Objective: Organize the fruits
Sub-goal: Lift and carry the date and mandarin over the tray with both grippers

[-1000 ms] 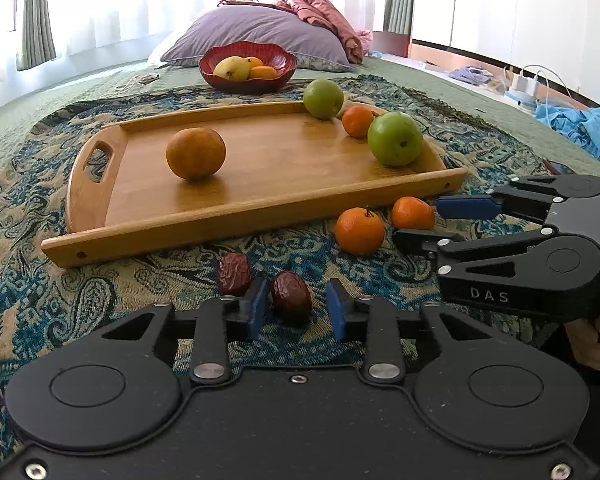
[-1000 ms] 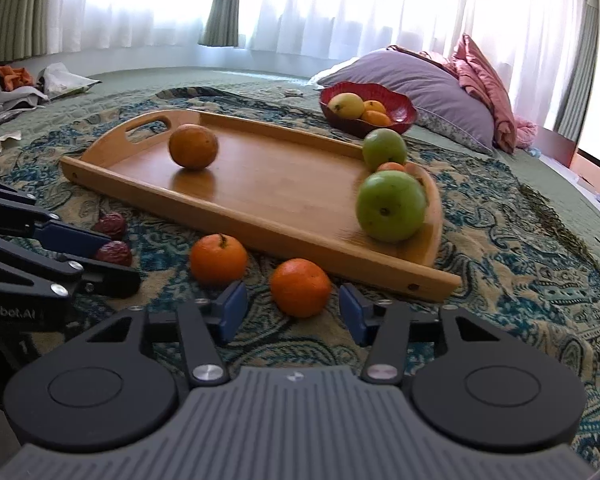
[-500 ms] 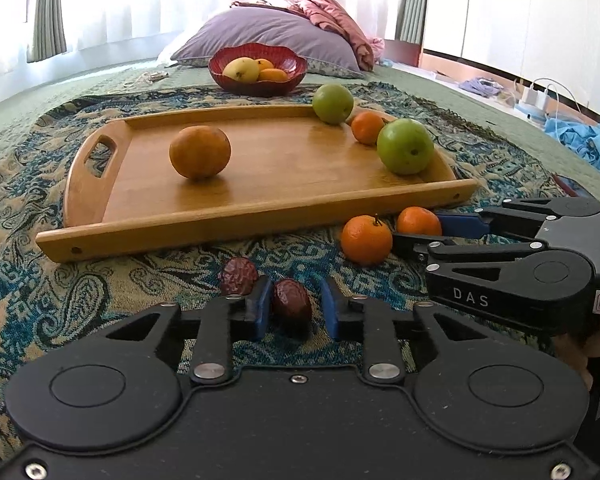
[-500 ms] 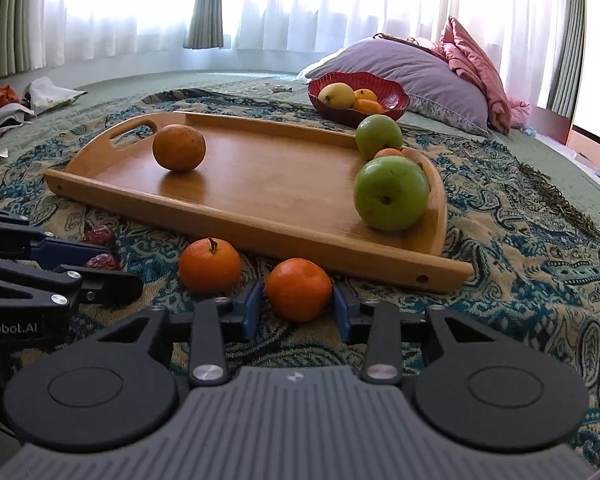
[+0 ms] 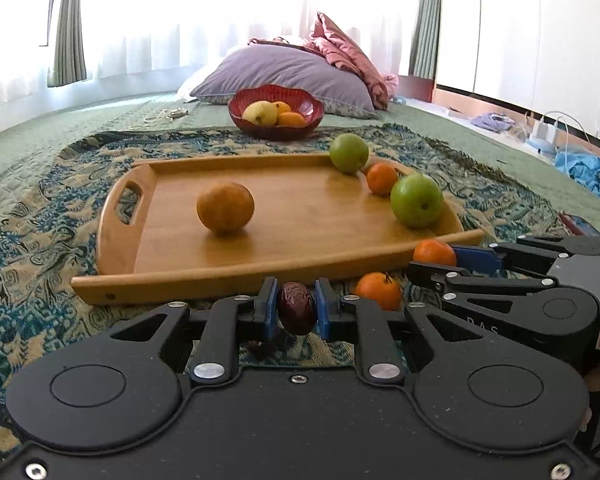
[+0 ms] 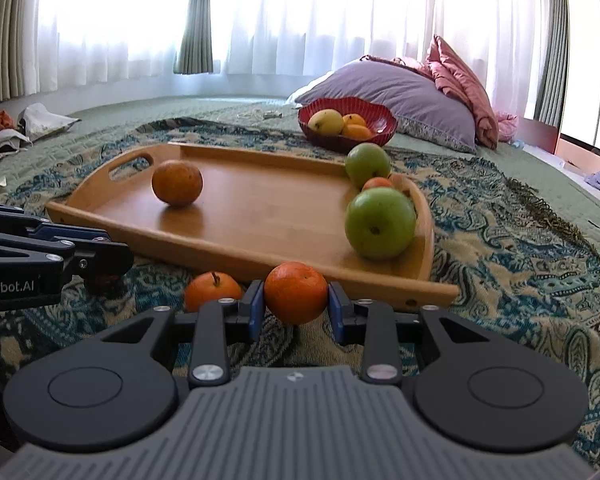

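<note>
I have a fruit in each hand. My left gripper (image 5: 297,314) is clamped on a dark red date (image 5: 297,313), its blue pads pressing both sides, and the date looks lifted a little off the patterned blanket (image 5: 40,240). A second dark date (image 5: 266,346) lies just beneath and slightly to the left of those fingers, mostly hidden by them. My right gripper (image 6: 296,312) is closed on a small tangerine (image 6: 295,291), held between its pads just in front of the near edge of the wooden tray (image 6: 236,248).

Straight ahead of both grippers, the tray already carries four fruits: an orange (image 5: 225,208) toward its left half, and along its right end a near green apple (image 5: 417,205), a small tangerine (image 5: 382,178) behind it, and a far green apple (image 5: 349,153) at the back corner. Beyond the tray, a red bowl (image 5: 312,110) holds a yellow fruit and some small orange ones.

So I judge the job to be partway done. The two pieces I hold are not yet placed. Still loose on the blanket are the second date under my left fingers and one stemmed tangerine (image 6: 213,290), just left of my right gripper and just right of my left. Whether the goal is the tray or the bowl, I cannot tell.
</note>
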